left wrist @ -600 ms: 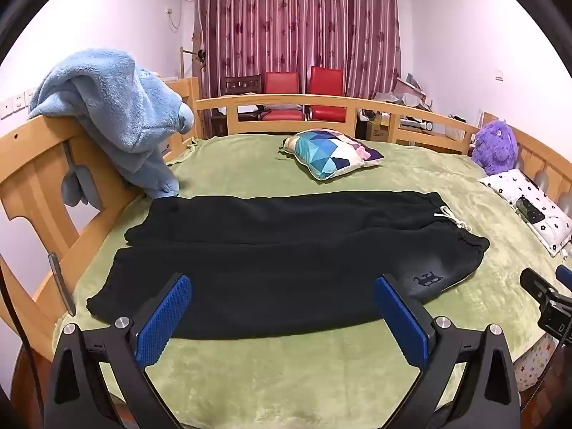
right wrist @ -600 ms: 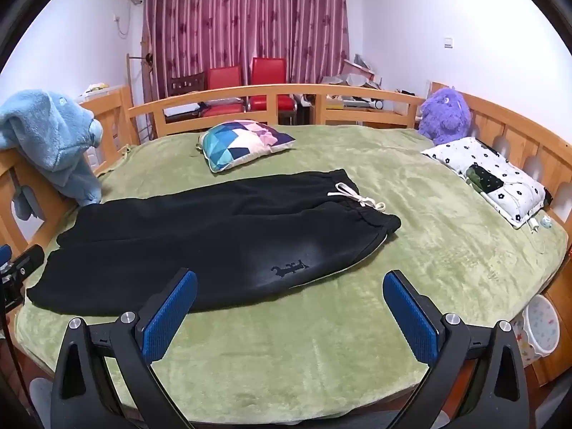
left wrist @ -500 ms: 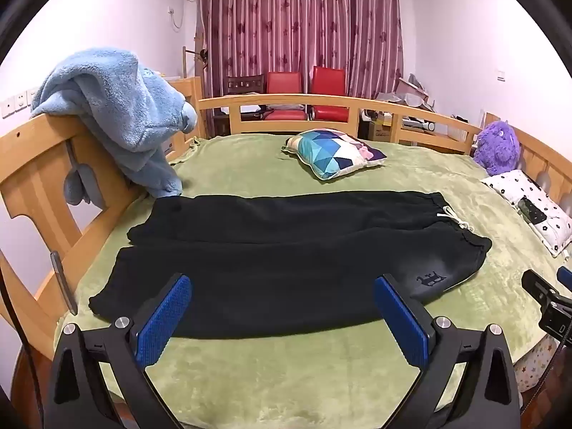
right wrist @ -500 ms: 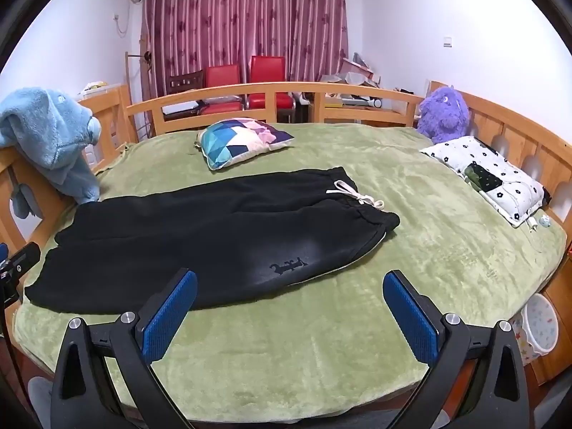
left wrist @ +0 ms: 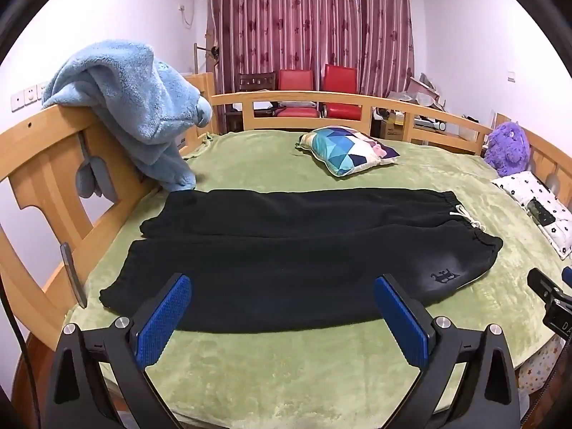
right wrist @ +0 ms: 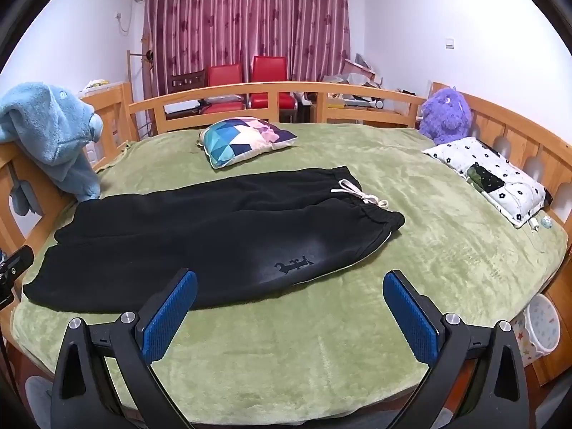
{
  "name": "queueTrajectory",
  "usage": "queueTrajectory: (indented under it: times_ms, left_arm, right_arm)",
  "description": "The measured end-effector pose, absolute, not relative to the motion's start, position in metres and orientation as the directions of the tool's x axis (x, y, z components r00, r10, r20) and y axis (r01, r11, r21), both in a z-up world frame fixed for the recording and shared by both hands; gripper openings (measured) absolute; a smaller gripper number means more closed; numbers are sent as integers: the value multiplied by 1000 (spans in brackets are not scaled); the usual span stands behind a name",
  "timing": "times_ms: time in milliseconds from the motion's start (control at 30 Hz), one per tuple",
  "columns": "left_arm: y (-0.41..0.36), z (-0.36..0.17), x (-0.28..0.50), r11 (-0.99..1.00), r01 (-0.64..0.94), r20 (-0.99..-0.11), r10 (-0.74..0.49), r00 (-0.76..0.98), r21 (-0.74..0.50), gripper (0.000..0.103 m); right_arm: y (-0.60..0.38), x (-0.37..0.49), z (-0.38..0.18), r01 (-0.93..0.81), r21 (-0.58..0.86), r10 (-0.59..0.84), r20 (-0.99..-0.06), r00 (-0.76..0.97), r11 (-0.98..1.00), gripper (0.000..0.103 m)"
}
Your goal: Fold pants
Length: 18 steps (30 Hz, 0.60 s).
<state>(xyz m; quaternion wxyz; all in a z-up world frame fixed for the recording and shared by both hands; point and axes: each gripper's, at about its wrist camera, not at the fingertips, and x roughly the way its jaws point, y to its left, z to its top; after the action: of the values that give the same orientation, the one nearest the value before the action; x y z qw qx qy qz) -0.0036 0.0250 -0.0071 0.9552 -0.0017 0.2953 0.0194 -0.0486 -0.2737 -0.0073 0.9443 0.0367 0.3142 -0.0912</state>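
Left tongs (left wrist: 282, 305) wide apart, empty, above near edge of black pants (left wrist: 286, 246). Right tongs (right wrist: 289, 304) wide apart, empty, near pants' waistband end.

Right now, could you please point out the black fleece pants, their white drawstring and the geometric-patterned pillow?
black fleece pants (left wrist: 286, 271): left wrist view, middle of the near leg.
white drawstring (right wrist: 361, 196): right wrist view, the knot at the waistband.
geometric-patterned pillow (right wrist: 243, 139): right wrist view, centre of its top face.
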Motion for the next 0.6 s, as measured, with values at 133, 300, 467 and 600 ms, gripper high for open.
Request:
queueTrajectory:
  times_ms: [133,300,467,600]
  left_arm:
    - [27,-6,-4,999,-34,-563,28,826,-1,103]
    - [25,-5,-6,1000,-30,-563,24,826,-2,103]
    - [20,-5,-8,1000,-23,-563,17,826,-4,103]
    - [17,-5,-10,1000,-20,-562,16,827,-1,103]
  right_arm:
    - [-271,-49,-8,193,10,-149,-599,787,981,102]
    - [-268,-52,-8,183,6,-144,-594,792,983,102]
    - [-262,-54,-7,171,-3,-140,-591,795,985,102]
    - [-260,-54,-7,168,-5,-138,-591,795,986,102]
